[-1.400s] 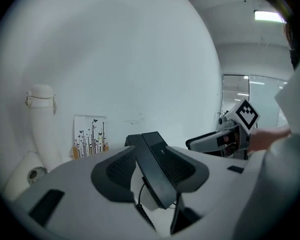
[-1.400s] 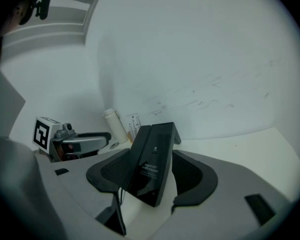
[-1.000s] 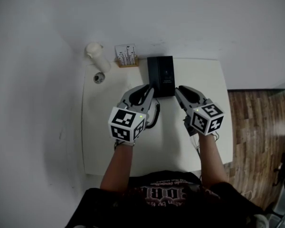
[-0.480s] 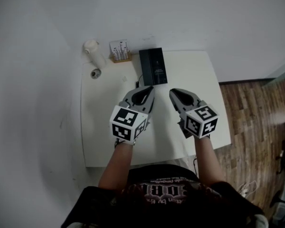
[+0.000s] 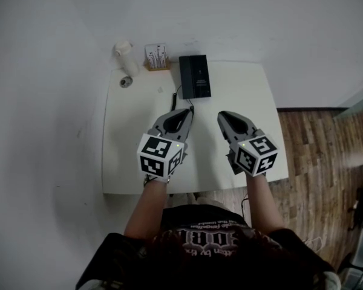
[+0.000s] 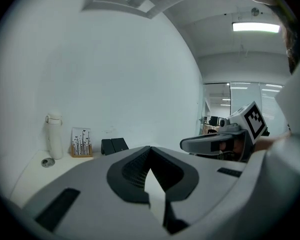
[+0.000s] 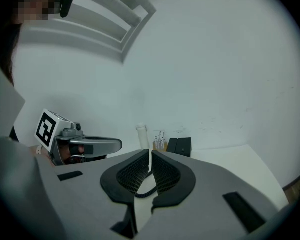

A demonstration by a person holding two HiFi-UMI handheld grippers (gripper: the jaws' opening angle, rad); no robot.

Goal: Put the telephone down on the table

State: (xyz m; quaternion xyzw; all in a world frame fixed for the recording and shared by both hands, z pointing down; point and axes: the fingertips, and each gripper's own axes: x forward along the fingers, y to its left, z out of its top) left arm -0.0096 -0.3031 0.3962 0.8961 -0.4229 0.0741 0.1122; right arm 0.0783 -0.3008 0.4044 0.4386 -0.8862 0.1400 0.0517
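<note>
Telephone (image 5: 195,77) is sitting at the far side of the table (image 5: 128,159), so the job is looking done. Left gripper (image 5: 184,113) and right gripper (image 5: 224,116) are hanging nearer the person, both pinched shut and holding nothing. Next they are only needing to keep away.

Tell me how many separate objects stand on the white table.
4: the black telephone at the far edge, the picture card left of it, the white bottle in the far left corner, a small round lid before the bottle. The left gripper and right gripper may hide more.
</note>
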